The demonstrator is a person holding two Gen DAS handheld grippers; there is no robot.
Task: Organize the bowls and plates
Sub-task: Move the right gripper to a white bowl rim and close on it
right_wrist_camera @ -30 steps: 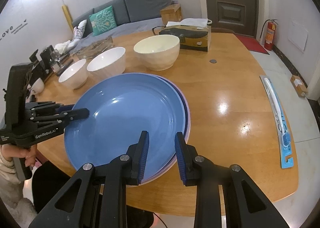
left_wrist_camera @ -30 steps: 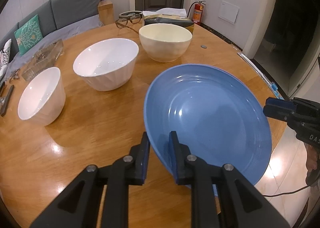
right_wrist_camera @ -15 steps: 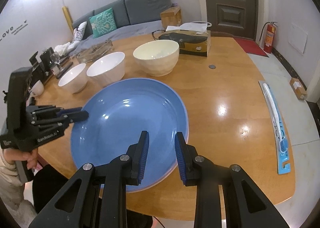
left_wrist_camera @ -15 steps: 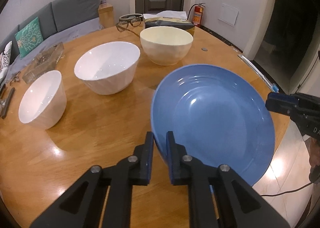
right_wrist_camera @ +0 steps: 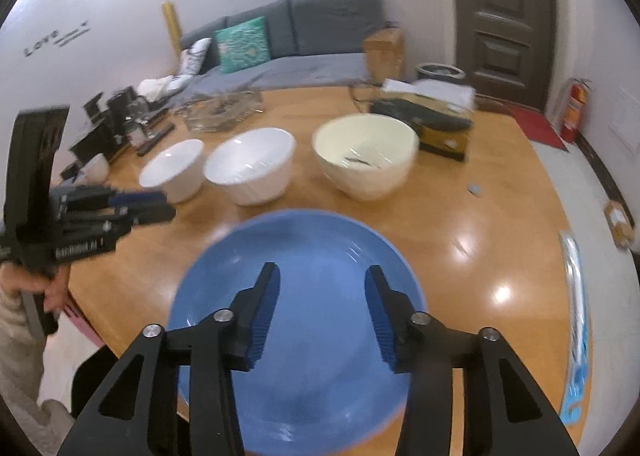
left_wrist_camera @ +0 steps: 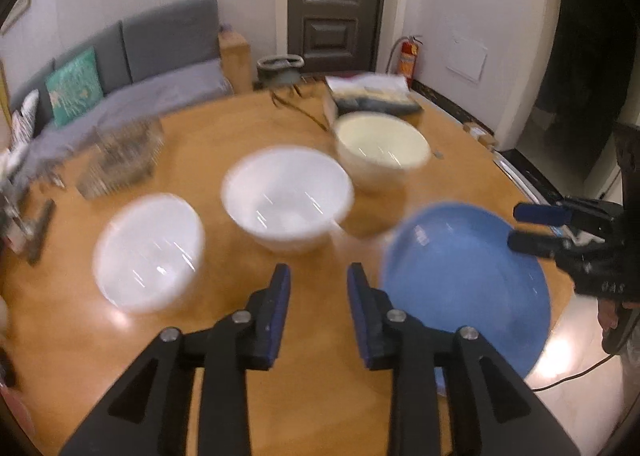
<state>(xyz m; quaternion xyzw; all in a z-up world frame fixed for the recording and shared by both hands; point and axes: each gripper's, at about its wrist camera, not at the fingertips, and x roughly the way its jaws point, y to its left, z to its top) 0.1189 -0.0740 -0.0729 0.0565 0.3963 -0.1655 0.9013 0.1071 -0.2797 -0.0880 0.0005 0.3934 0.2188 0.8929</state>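
Note:
A blue plate [left_wrist_camera: 464, 268] lies flat on the round wooden table [left_wrist_camera: 224, 336] near its front edge; it also shows in the right wrist view [right_wrist_camera: 320, 320]. My left gripper [left_wrist_camera: 319, 310] is open and empty, to the left of the plate. My right gripper [right_wrist_camera: 322, 316] is open and empty, held above the plate. Beyond stand a small white bowl [left_wrist_camera: 148, 252], a larger white bowl [left_wrist_camera: 286, 201] and a cream bowl [left_wrist_camera: 380, 147]. In the right wrist view they are the small white bowl [right_wrist_camera: 174, 169], the larger white bowl [right_wrist_camera: 250, 165] and the cream bowl [right_wrist_camera: 366, 155].
A tissue box [right_wrist_camera: 426, 117] and glasses [left_wrist_camera: 292, 97] sit at the table's far side. A clear tray [left_wrist_camera: 120, 159] and dark tools [right_wrist_camera: 120, 115] are at the left. A blue-white strip [right_wrist_camera: 576, 320] lies by the right edge. A grey sofa [right_wrist_camera: 304, 35] stands behind.
Both grippers have opened and let go of the blue plate, which now lies on the table. The left gripper has pulled away to the left; both views have lifted and blurred.

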